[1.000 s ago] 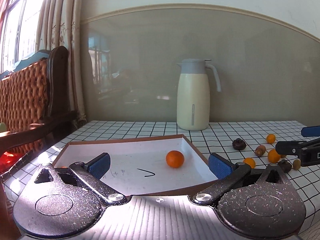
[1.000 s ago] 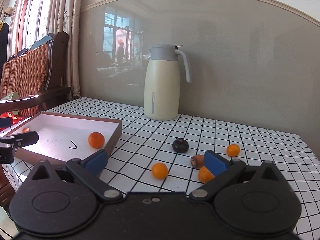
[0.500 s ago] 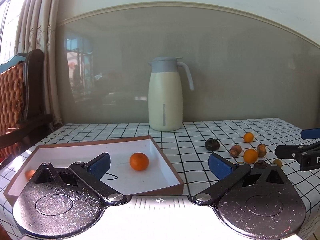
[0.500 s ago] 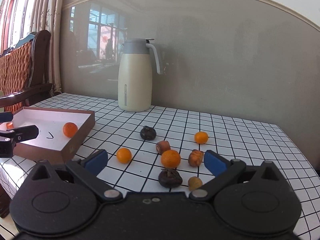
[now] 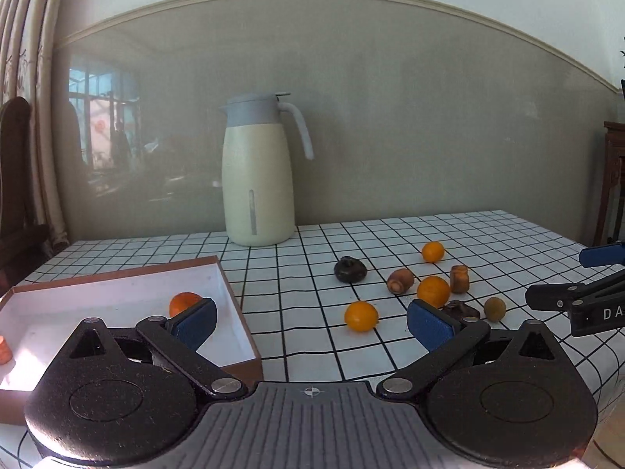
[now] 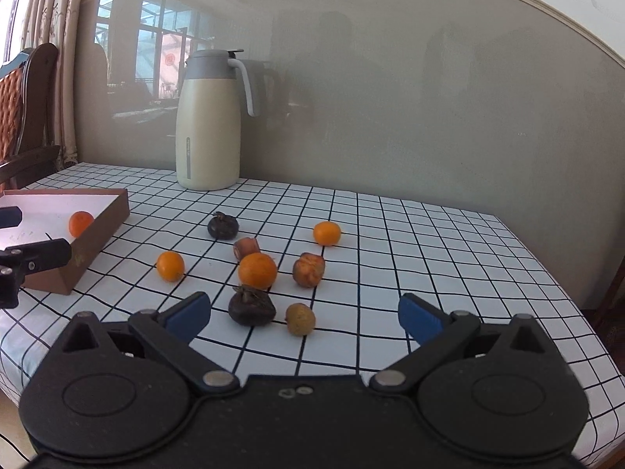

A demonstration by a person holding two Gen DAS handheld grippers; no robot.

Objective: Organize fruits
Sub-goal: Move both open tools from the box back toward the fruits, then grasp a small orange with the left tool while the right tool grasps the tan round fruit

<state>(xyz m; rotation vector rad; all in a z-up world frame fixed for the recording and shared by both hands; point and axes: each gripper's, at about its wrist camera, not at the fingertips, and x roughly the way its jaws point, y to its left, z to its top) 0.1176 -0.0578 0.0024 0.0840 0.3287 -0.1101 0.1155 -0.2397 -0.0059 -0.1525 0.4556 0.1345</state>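
Note:
Several fruits lie loose on the checked tablecloth: a big orange (image 6: 257, 270), a small orange (image 6: 170, 265), another orange (image 6: 327, 233), a dark fruit (image 6: 251, 306) and a yellowish one (image 6: 300, 318). My right gripper (image 6: 304, 317) is open just short of the dark and yellowish fruits, holding nothing. My left gripper (image 5: 311, 321) is open and empty, with a small orange (image 5: 361, 315) ahead between its fingers. The brown box (image 5: 234, 305) with a white inside holds an orange (image 5: 183, 303) and a small orange piece (image 5: 4, 349) at its left edge.
A cream thermos jug (image 5: 258, 174) stands at the back of the table near the grey wall. More brown fruits (image 6: 308, 269) and a dark one (image 6: 222, 226) lie among the oranges. A wooden chair (image 6: 27, 117) stands left; the table's right edge (image 6: 566, 293) is close.
Both grippers have swung to the right, away from the box and towards the loose fruits. The fruits now sit nearer in both views. Both grippers stay open.

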